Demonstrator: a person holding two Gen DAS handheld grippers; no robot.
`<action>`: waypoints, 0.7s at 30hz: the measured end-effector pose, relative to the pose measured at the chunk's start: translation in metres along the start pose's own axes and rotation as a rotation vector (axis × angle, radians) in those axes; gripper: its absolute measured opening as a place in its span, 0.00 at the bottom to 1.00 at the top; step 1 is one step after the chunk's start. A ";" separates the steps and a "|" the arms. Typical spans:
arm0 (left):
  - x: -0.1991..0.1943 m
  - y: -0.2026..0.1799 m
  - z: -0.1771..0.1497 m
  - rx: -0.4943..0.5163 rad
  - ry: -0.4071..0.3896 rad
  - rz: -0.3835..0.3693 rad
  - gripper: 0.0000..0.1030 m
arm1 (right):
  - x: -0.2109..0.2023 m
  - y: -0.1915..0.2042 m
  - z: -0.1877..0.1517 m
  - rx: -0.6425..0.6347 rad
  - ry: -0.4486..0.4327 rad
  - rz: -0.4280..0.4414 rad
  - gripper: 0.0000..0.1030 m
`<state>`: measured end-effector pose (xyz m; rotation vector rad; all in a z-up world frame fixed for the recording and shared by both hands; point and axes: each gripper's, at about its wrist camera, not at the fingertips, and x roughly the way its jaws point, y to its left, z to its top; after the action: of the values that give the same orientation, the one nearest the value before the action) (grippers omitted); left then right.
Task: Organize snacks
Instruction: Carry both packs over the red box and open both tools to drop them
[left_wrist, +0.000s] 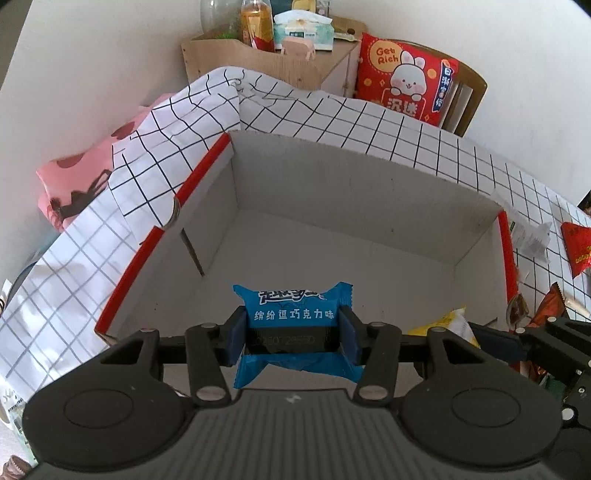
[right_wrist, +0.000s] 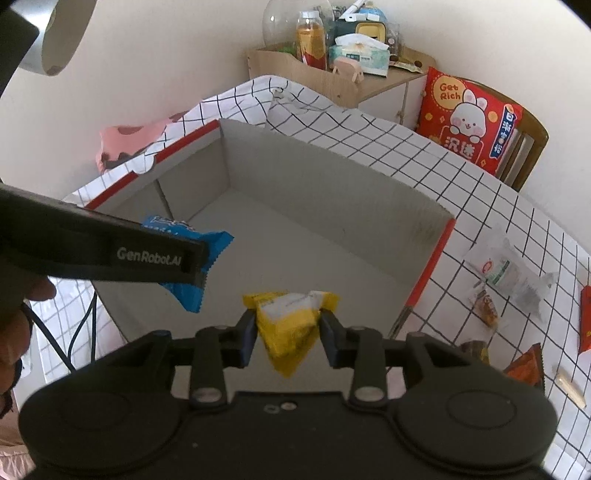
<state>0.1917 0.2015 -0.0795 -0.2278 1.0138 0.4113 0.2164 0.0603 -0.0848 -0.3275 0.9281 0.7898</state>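
Observation:
My left gripper is shut on a blue snack packet and holds it over the near edge of an open cardboard box with red rims. My right gripper is shut on a yellow snack packet, also over the box's near edge. In the right wrist view the left gripper comes in from the left with the blue packet. The yellow packet and the right gripper's fingers show at the right of the left wrist view. The box holds nothing I can see.
Loose snacks lie on the checked tablecloth to the right of the box: a clear packet, a small brown one, red packets. A wooden shelf with bottles and tissues and a red cushion stand behind.

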 end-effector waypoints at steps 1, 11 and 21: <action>0.000 0.000 -0.001 0.000 0.002 -0.002 0.50 | 0.000 0.000 0.000 0.003 0.004 0.001 0.37; -0.006 0.003 -0.007 -0.019 -0.009 -0.031 0.60 | -0.007 -0.005 -0.005 0.029 0.002 0.009 0.49; -0.026 0.005 -0.009 -0.028 -0.061 -0.041 0.67 | -0.029 -0.006 -0.007 0.036 -0.046 0.008 0.70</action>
<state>0.1705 0.1968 -0.0621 -0.2597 0.9419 0.3931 0.2067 0.0388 -0.0659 -0.2736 0.9002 0.7843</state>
